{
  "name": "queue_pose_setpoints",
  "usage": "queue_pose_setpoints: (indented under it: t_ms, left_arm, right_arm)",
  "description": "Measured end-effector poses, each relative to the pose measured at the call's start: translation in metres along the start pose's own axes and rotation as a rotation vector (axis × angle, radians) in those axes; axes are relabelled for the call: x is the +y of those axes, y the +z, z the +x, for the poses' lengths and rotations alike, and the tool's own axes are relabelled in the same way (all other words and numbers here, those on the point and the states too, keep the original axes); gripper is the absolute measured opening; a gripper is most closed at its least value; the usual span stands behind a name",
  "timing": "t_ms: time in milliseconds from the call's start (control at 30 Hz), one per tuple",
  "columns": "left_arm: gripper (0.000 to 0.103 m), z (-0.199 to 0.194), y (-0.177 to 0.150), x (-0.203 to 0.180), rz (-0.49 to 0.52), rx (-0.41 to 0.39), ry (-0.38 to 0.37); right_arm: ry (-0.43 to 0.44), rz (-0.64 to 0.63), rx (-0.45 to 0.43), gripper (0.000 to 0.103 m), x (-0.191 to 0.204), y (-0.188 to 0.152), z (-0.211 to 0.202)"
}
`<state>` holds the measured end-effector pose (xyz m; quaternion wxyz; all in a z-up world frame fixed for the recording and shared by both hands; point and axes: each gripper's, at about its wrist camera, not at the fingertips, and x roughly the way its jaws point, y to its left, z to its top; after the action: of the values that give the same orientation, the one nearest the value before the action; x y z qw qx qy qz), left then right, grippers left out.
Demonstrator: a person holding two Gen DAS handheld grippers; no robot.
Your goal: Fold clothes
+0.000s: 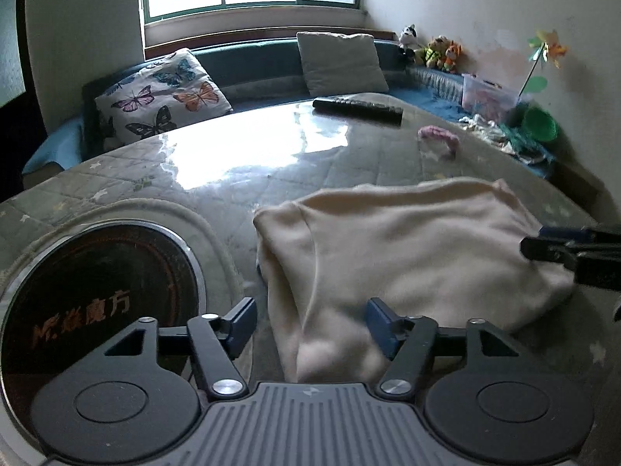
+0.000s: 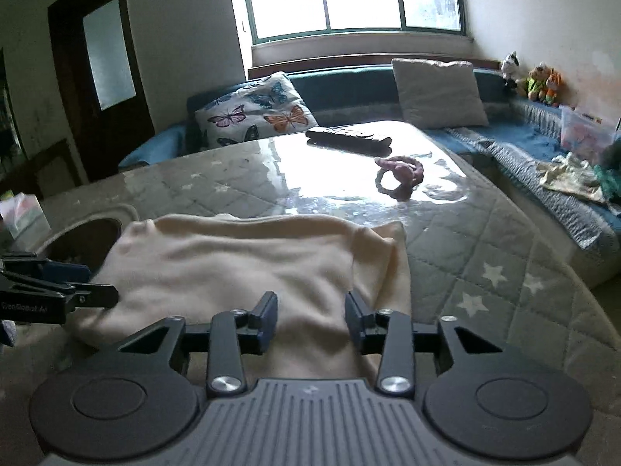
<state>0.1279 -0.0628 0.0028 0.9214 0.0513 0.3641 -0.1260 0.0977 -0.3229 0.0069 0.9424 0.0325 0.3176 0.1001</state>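
Observation:
A cream garment [image 1: 407,256] lies partly folded on the quilted table; it also shows in the right wrist view [image 2: 240,268]. My left gripper [image 1: 310,326] is open, its jaws wide apart over the garment's near left part, holding nothing. My right gripper [image 2: 310,322] is open over the garment's near right edge, holding nothing. The right gripper shows at the right edge of the left wrist view [image 1: 574,252], at the garment's right side. The left gripper shows at the left edge of the right wrist view [image 2: 58,295].
A round dark cooktop [image 1: 97,303] is set into the table at the left. A black remote [image 1: 357,110] and a pink scrunchie [image 1: 440,136] lie farther back. A bench with a butterfly cushion [image 1: 163,97], a grey cushion [image 1: 341,62], plush toys [image 1: 438,52] and a plastic box [image 1: 489,93] surrounds the table.

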Motion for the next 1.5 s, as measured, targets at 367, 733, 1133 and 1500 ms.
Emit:
queue_pose_setpoints:
  t_ms: [367, 733, 1133, 1500]
  left_arm:
    - [0.098, -0.019, -0.025, -0.005, -0.015, 0.009, 0.034]
    - [0.103, -0.037, -0.048, 0.001, -0.066, 0.032, 0.057]
    - [0.103, -0.057, -0.069, -0.004, -0.086, 0.025, 0.042]
    - [0.103, -0.077, -0.091, -0.014, -0.079, 0.006, 0.034]
  right_arm:
    - [-0.002, -0.032, -0.025, 0.061, 0.022, -0.017, -0.021]
    - [-0.021, 0.009, -0.044, 0.094, 0.031, -0.039, -0.042]
    - [-0.051, 0.012, -0.036, 0.103, 0.043, -0.057, -0.064]
    - [-0.093, 0.036, -0.038, 0.103, 0.048, -0.079, -0.087]
